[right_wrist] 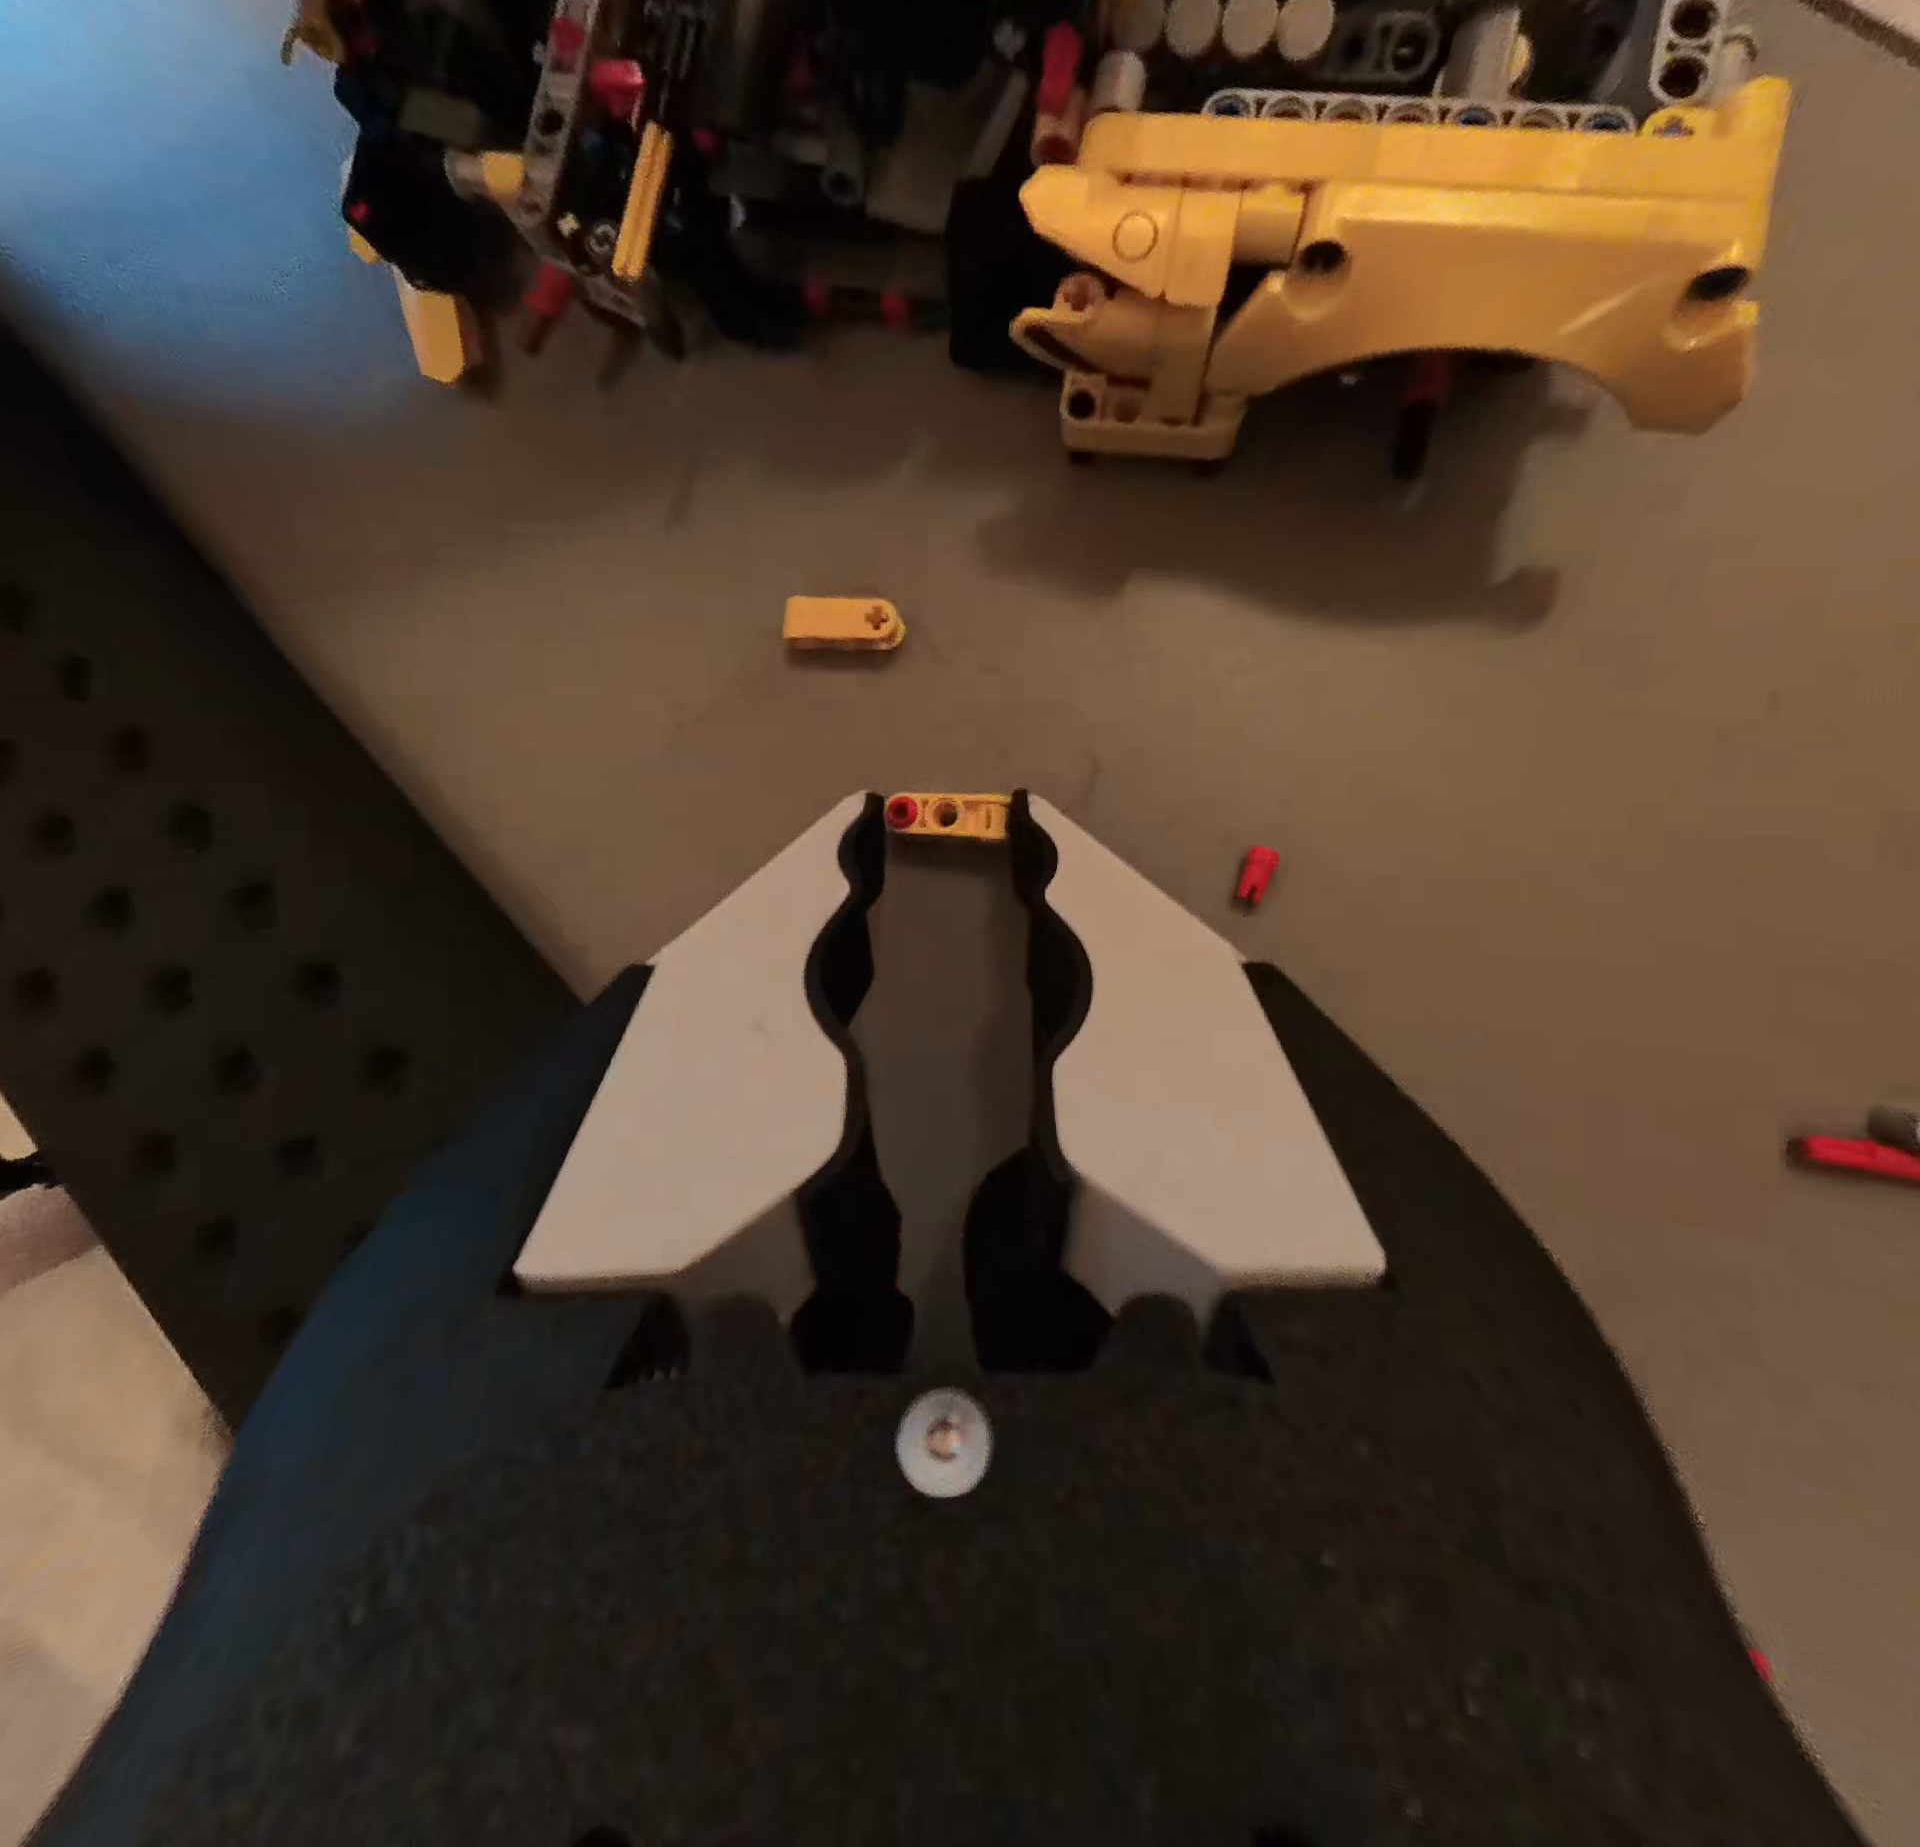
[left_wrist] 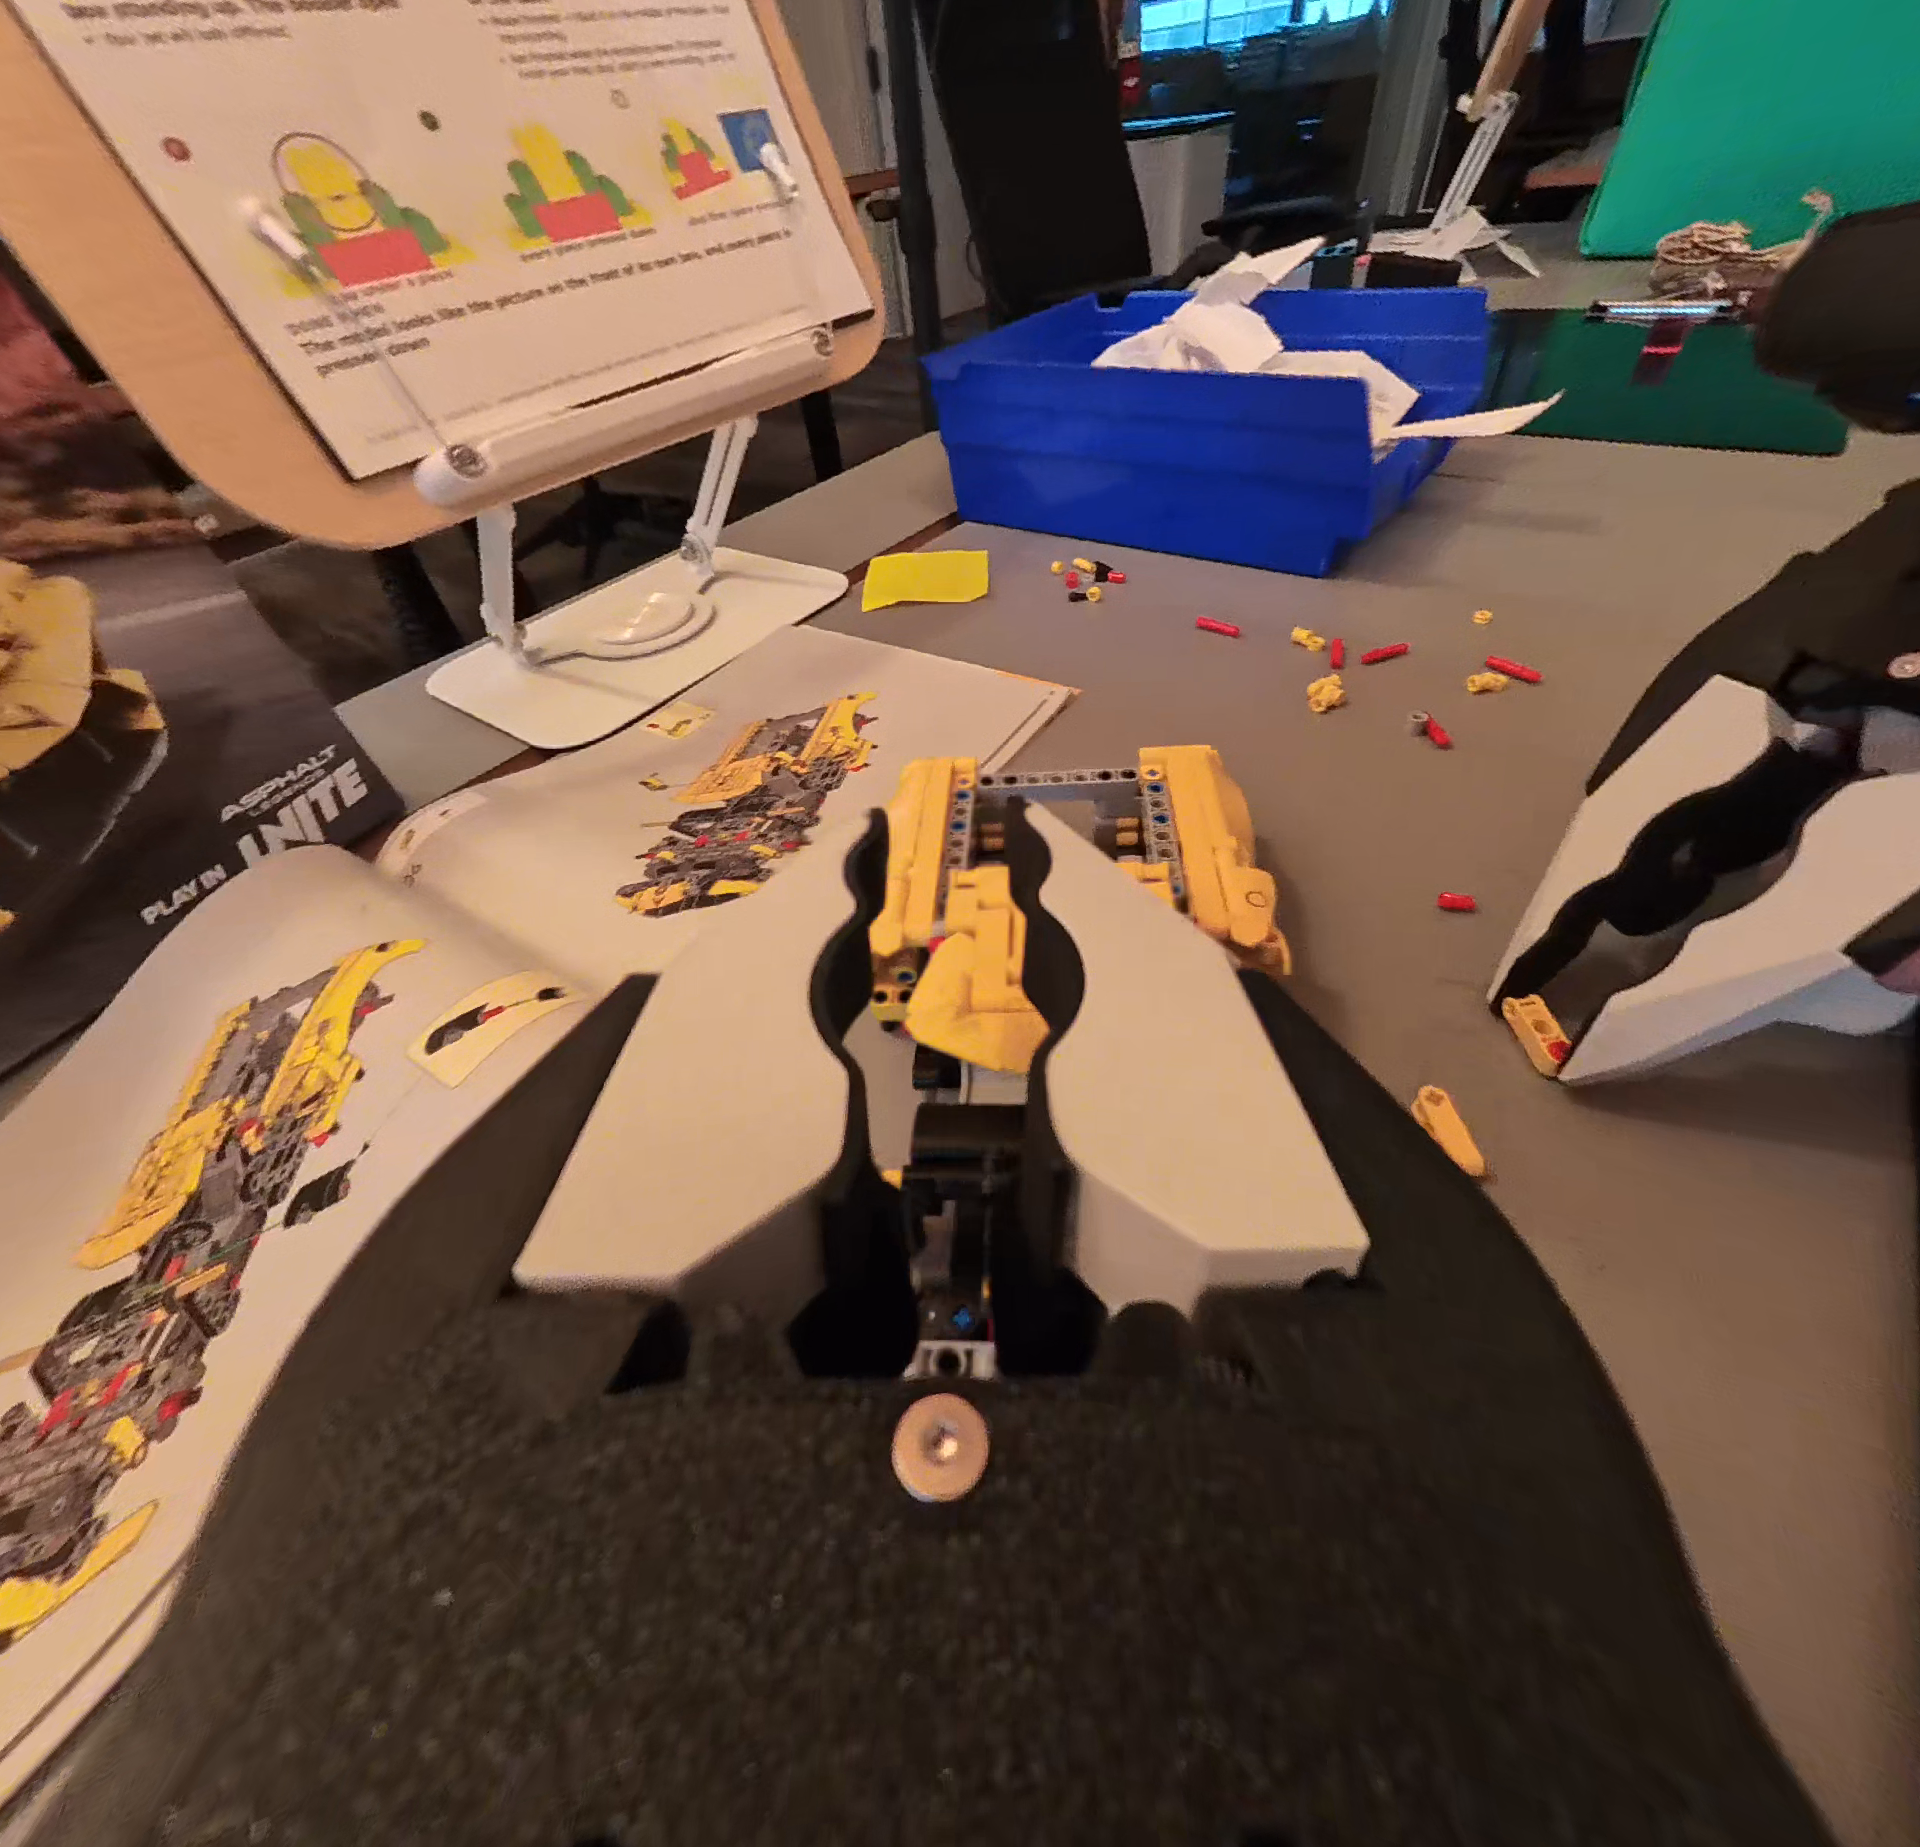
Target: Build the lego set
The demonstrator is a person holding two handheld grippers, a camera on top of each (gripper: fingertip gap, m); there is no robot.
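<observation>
The yellow and grey lego car model (left_wrist: 1195, 821) lies on the grey table (left_wrist: 1621, 1382). My left gripper (left_wrist: 945, 826) is shut on its left yellow side, with a pad against each face of that side. The model also shows across the top of the right wrist view (right_wrist: 1455, 197). My right gripper (right_wrist: 948, 810) is shut on a short yellow beam with a red pin (right_wrist: 948, 817), held end to end at the fingertips, low over the table. In the left wrist view that gripper (left_wrist: 1538, 1044) is to the right of the model, with the beam (left_wrist: 1536, 1028) at its tips.
A loose yellow piece (right_wrist: 842, 621) and a red pin (right_wrist: 1257, 875) lie just ahead of my right gripper. Small red and yellow parts (left_wrist: 1371, 654) are scattered farther back. An open instruction booklet (left_wrist: 312, 1018), a sheet stand (left_wrist: 416, 187) and a blue bin (left_wrist: 1195, 447) stand to the left and behind. Across from one pair of fingers to the other is roughly 20 cm.
</observation>
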